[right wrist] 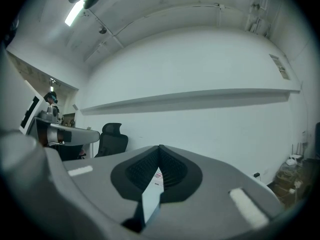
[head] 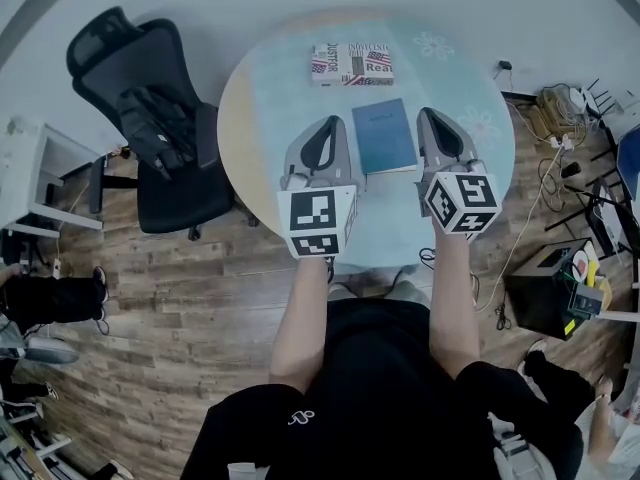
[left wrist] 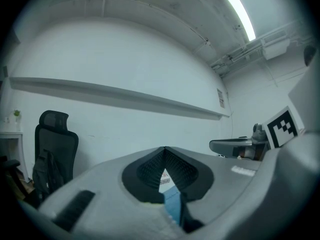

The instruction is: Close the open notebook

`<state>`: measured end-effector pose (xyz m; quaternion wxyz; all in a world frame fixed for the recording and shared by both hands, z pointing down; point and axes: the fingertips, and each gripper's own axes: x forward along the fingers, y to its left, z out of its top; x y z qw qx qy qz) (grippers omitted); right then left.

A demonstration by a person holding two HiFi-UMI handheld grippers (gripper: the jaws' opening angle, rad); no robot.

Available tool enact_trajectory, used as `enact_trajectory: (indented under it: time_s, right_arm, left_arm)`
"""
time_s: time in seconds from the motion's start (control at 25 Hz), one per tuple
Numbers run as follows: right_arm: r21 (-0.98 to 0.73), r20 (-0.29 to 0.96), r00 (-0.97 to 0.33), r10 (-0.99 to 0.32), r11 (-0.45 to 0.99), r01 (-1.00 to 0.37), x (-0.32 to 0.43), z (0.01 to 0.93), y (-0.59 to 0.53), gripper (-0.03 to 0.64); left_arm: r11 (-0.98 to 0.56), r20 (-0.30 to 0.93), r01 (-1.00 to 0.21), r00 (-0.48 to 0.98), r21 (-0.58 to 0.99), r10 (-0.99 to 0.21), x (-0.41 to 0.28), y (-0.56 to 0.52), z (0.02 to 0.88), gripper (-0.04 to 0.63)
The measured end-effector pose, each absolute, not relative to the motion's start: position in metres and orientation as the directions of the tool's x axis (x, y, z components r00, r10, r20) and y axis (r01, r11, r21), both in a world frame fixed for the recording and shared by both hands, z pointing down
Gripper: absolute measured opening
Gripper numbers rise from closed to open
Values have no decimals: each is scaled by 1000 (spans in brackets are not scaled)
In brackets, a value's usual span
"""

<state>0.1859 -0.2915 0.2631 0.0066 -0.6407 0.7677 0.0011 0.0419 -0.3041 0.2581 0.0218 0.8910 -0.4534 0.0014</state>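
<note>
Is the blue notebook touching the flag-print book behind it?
Apart. The head view shows a strip of bare table between the blue notebook and the flag-print book.

Closed blue notebook (head: 385, 135) lies flat on table (head: 260, 118).

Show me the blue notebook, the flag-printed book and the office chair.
blue notebook (head: 385, 136), head view, middle of its closed cover.
flag-printed book (head: 352, 64), head view, middle of its top face.
office chair (head: 103, 36), head view, on its headrest.
</note>
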Motion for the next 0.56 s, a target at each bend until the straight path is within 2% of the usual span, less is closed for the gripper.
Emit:
enact_trajectory:
  time_s: [0.56]
  right_arm:
    - [25,-13,-231,-973,231,-973,173,261,-306,11]
  left_arm:
    - [-577,18,-816,578,40,-816,37,-321,259,2]
